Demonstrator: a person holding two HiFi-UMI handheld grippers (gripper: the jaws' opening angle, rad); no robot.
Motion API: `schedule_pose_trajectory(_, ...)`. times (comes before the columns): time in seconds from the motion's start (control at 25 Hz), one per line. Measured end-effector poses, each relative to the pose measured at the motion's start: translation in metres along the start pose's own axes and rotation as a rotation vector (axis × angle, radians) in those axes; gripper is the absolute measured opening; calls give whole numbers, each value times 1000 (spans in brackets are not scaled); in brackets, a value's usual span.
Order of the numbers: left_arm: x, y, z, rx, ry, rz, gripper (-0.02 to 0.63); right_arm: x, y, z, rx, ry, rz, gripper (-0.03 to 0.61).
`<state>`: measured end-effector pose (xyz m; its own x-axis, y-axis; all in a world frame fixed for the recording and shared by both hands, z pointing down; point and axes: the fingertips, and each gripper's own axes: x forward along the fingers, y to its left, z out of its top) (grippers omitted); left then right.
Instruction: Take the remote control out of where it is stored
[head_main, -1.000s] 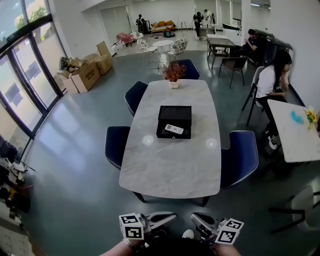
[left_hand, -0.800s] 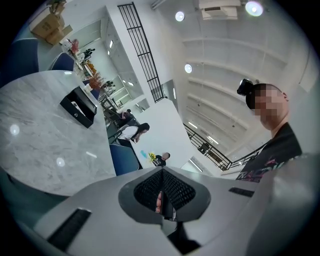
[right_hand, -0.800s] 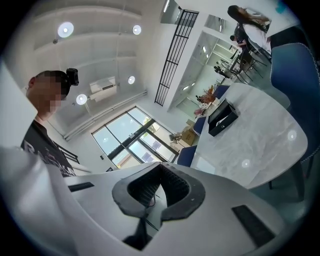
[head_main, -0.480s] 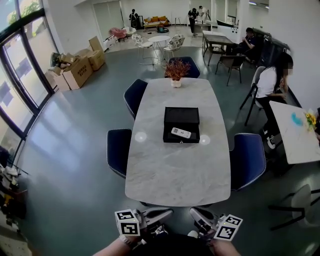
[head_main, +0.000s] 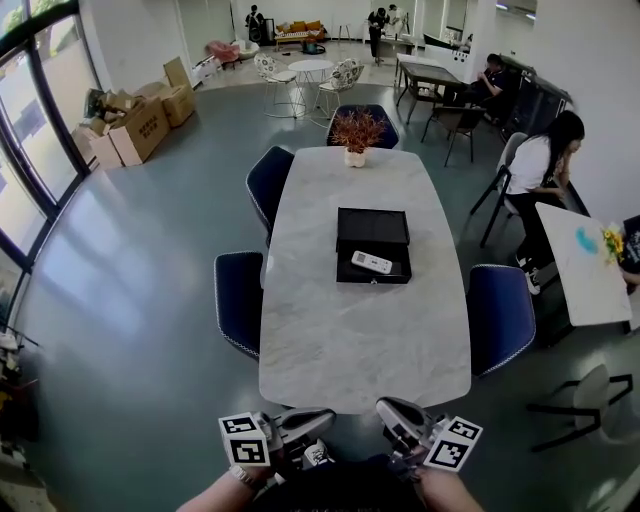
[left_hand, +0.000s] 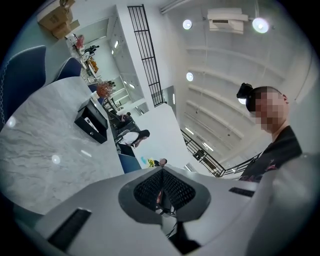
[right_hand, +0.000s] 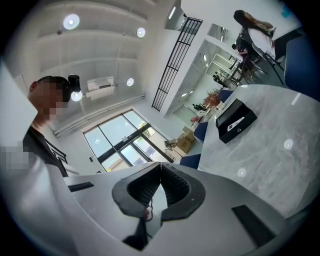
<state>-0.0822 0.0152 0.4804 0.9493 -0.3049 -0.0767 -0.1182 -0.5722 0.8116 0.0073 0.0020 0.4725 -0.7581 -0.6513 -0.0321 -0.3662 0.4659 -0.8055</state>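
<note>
A white remote control (head_main: 372, 263) lies in an open black box (head_main: 373, 228) at the middle of a long marble table (head_main: 350, 340). Both grippers are held low near my body, in front of the table's near end and far from the box. My left gripper (head_main: 318, 418) has its jaws shut with nothing between them, and so does my right gripper (head_main: 392, 412). The left gripper view shows the closed left gripper (left_hand: 162, 170) tilted upward, with the box (left_hand: 95, 127) far off to the left. Beyond the closed right gripper (right_hand: 161, 164), the box (right_hand: 241, 111) and remote (right_hand: 236, 122) sit at the right.
Blue chairs stand around the table: two at the left (head_main: 238, 300) (head_main: 268, 180), one at the right (head_main: 497, 318), one at the far end (head_main: 362, 113). A potted plant (head_main: 357, 132) stands on the table's far end. A person (head_main: 535, 170) sits at the right. Cardboard boxes (head_main: 135, 120) are piled far left.
The head view has come nearer to the table and shifted, so the table and box sit closer and more central. Both grippers stay shut and low.
</note>
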Motion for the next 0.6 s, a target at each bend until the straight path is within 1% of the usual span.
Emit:
schedule_pose_trajectory(0.16, -13, 5, 4, -21, -25, -5, 5, 7, -3, 6, -34, 12, -32, 11)
schedule_pose_trajectory(0.36, -24, 16, 8, -40, -60, 14, 5, 18, -20, 34, -42, 2, -51, 11)
schedule_pose_trajectory(0.48, -26, 23, 16, -45, -87, 35, 5, 33, -35, 54, -67, 39, -48, 12)
schedule_pose_trajectory(0.6, -26, 29, 28, -45, -135, 61, 5, 52, -55, 78, -104, 101, -51, 12)
